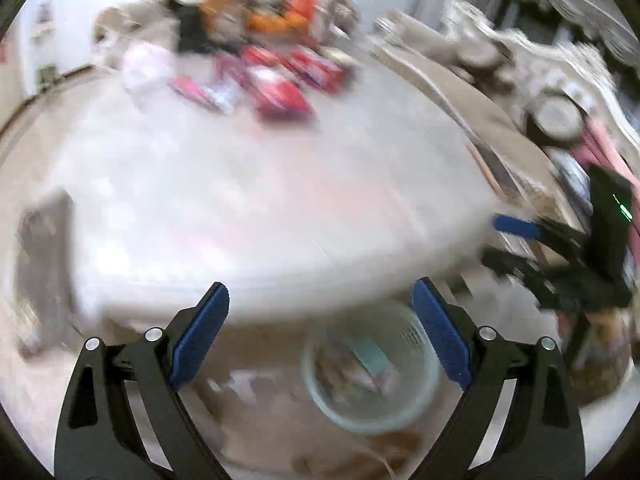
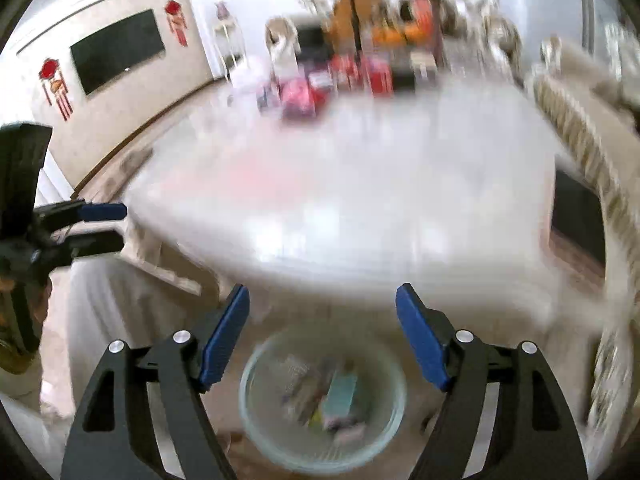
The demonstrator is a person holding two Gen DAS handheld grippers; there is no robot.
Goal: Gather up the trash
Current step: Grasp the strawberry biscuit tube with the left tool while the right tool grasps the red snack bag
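Both views are badly smeared by motion blur, so fine detail is lost. At the bottom of the left wrist view the left gripper (image 1: 320,300) has its blue-padded jaws spread wide, with nothing between them. The right gripper (image 2: 322,300), at the bottom of the right wrist view, is likewise wide apart and holds nothing.

Below and between the right gripper's fingers, at lower centre of that frame, sits a pale translucent round bin (image 2: 256,424) on the floor, with blurred scraps of trash (image 2: 324,400) lying inside it — a teal piece among them. In the left wrist view the same bin (image 1: 420,408) shows at lower centre-right, just inside the right-hand finger.

A large white table (image 1: 260,200) fills the middle of both frames, its near edge just above the bin. At its far end, upper centre of each frame, lies a cluster of red and pink packages (image 1: 280,92) — too blurred to identify. A dark screen (image 2: 116,50) hangs on the wall at upper left of the right wrist view.
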